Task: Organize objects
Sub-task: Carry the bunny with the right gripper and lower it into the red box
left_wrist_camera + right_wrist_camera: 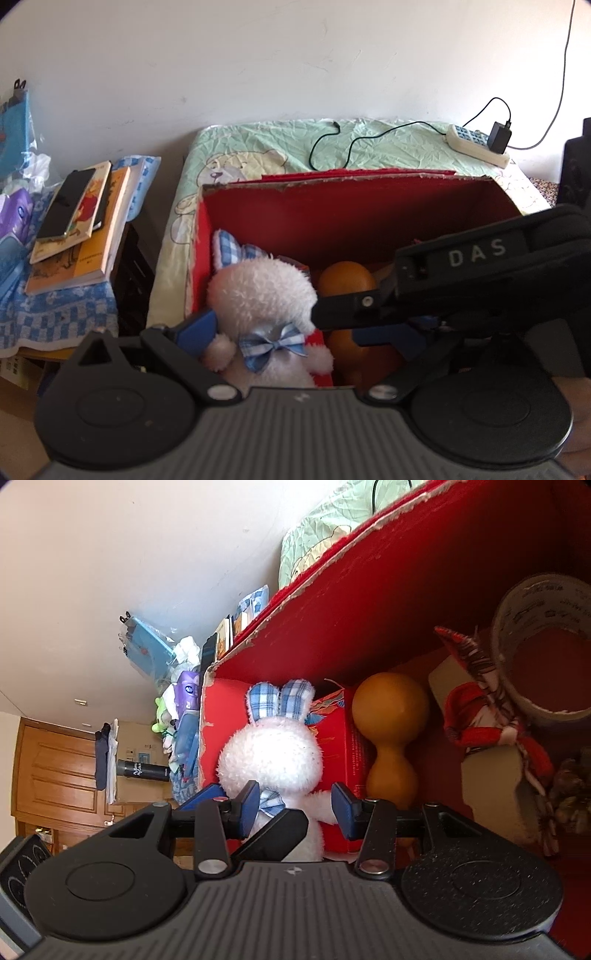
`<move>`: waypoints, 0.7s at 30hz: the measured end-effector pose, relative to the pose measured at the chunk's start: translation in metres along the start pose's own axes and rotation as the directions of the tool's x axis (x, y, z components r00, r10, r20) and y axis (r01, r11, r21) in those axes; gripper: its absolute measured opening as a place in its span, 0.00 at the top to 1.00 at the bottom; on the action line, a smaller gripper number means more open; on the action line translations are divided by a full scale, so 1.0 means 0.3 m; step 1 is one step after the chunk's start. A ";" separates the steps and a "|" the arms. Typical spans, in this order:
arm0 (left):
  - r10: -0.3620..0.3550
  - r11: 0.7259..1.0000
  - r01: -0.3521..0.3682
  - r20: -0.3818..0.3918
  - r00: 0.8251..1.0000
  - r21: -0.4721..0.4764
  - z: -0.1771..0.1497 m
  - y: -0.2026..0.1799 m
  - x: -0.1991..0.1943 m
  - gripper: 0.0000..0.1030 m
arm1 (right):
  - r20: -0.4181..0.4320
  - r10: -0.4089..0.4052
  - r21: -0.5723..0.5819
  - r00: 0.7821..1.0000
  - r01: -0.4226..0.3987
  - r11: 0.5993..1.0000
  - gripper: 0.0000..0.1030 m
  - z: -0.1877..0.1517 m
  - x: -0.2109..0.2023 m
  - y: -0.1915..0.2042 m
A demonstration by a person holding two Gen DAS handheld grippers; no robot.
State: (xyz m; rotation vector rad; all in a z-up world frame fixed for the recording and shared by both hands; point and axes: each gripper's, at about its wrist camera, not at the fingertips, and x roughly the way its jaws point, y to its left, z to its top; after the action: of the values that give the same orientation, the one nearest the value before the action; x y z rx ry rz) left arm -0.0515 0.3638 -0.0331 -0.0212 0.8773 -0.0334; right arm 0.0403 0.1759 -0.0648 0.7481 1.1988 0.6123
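Bunny plush (271, 753) sat upright inside the red box (332, 210), against its left wall, an orange gourd (391, 734) just beside it. Right gripper (295, 806) straddled its body, fingers spread, perhaps brushing fur. Left gripper (284, 332) fingers stood apart, flanking the plush.

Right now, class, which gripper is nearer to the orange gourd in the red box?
Right. The right gripper straddles the plush rabbit, its right finger just beside the orange gourd. The left gripper also spans the rabbit, its pads farther from the gourd.
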 end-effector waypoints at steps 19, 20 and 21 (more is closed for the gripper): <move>0.095 0.995 -0.091 -0.089 0.991 0.050 -0.021 -0.062 -0.014 0.04 | 0.122 -0.180 -0.128 0.976 0.195 0.972 0.53 -0.069 -0.092 0.025; 0.098 0.994 -0.093 -0.093 0.991 0.049 -0.020 -0.065 -0.017 0.04 | 0.129 -0.186 -0.133 0.974 0.203 0.970 0.53 -0.074 -0.098 0.025; 0.100 0.994 -0.096 -0.093 0.991 0.051 -0.019 -0.065 -0.020 0.04 | 0.135 -0.189 -0.137 0.973 0.208 0.969 0.53 -0.078 -0.104 0.024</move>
State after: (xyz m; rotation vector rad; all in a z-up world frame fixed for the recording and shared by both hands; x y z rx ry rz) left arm -0.0602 0.3445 -0.0316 0.0674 0.9723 0.0375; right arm 0.0095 0.1608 -0.0449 0.5227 1.0873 0.4775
